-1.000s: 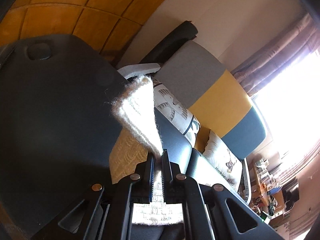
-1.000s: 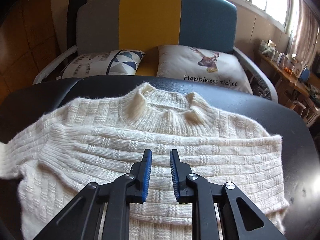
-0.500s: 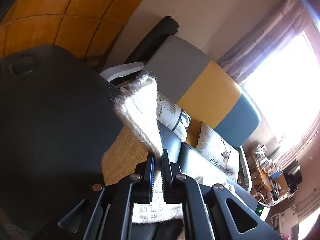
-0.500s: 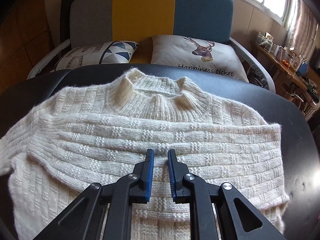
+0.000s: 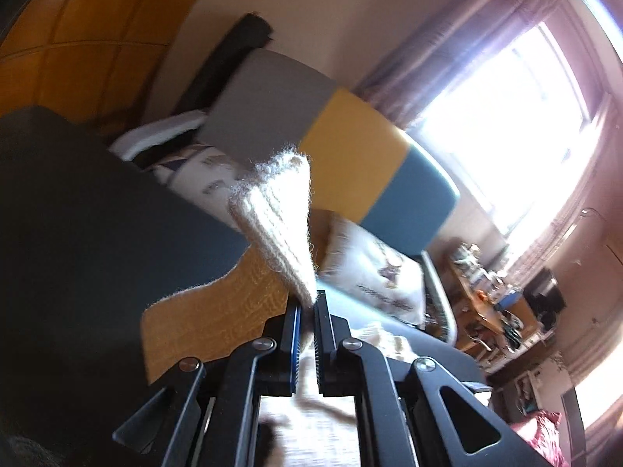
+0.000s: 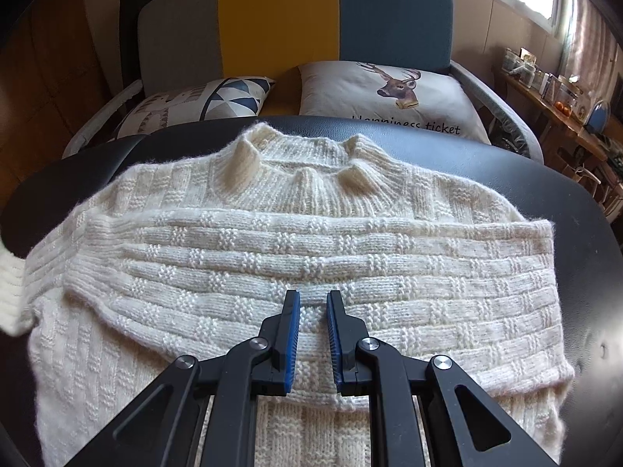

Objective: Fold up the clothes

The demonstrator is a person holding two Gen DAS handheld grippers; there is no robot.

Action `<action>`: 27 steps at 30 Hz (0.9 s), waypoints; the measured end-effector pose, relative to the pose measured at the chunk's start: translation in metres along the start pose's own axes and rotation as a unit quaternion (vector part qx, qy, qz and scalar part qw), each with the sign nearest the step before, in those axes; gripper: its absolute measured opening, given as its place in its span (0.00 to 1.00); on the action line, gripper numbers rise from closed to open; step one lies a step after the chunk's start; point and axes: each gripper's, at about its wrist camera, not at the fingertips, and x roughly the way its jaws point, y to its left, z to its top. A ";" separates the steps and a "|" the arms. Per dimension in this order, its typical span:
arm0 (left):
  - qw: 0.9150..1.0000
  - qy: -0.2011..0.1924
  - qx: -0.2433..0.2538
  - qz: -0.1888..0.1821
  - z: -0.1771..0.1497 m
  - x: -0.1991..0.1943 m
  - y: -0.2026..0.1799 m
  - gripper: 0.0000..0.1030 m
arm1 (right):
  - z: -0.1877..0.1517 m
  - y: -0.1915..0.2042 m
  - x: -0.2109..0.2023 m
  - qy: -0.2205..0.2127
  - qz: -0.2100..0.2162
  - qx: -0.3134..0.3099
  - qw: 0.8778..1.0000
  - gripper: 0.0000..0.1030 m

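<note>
A cream knitted sweater [image 6: 296, 257] lies flat on a black table [image 6: 584, 241], collar toward the sofa, one sleeve folded across the chest. My right gripper [image 6: 312, 303] hovers just above the folded sleeve, fingers slightly apart, nothing between them. In the left wrist view my left gripper [image 5: 307, 303] is shut on a sleeve cuff [image 5: 280, 210] of the sweater, and the cuff sticks up past the fingertips. More knit fabric [image 5: 218, 323] hangs below it over the table [image 5: 78, 233].
Behind the table stands a grey, yellow and blue sofa [image 6: 335, 19] with a deer cushion [image 6: 389, 93] and a patterned cushion [image 6: 202, 105]. A cluttered shelf [image 6: 557, 89] runs under the window at the right. Wooden panelling [image 5: 78, 39] covers the left wall.
My left gripper has lifted and swung right with the cuff in it; its view is blurred by motion. My right gripper has edged forward over the sweater and opened a little wider.
</note>
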 end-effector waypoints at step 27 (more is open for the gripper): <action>0.948 0.269 0.143 -0.096 -0.199 0.228 -0.182 0.05 | -0.027 -0.104 -0.022 0.001 0.081 0.117 0.990 0.18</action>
